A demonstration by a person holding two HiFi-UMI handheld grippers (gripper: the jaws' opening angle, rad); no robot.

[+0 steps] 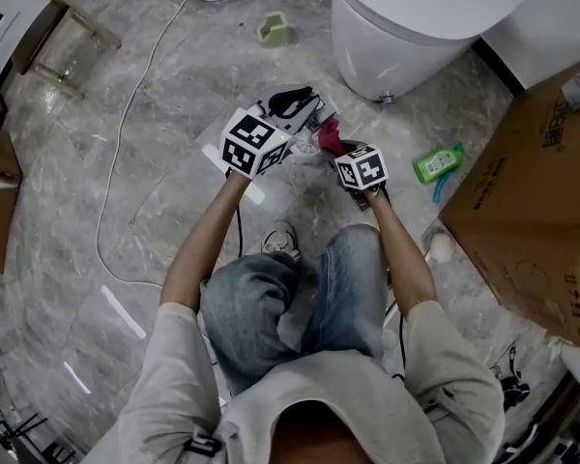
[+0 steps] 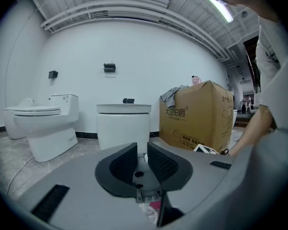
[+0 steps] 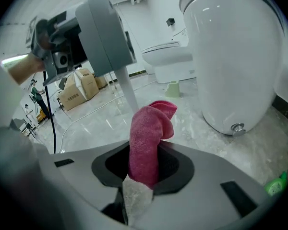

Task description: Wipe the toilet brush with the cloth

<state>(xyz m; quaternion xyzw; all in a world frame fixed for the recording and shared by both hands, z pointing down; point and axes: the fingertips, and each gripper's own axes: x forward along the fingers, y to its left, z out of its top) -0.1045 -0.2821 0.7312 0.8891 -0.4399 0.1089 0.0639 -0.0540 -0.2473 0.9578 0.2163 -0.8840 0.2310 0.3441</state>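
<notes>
Your head camera looks steeply down at the floor (image 1: 164, 95). The camera on your left tool (image 2: 141, 152) faces level toward the toilet (image 2: 123, 126) and cardboard box (image 2: 197, 119). The one on your right tool (image 3: 144, 164) tilts downward, close beside that toilet. All three views share the toilet.

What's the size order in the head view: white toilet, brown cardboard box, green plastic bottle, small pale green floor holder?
1. brown cardboard box, cropped
2. white toilet, also cropped
3. green plastic bottle
4. small pale green holder
The last two look nearly alike.

Pink cloth (image 3: 146, 138); white toilet (image 1: 406, 27); grey-veined floor (image 1: 203, 75) (marble pattern); green bottle (image 1: 437, 164).
</notes>
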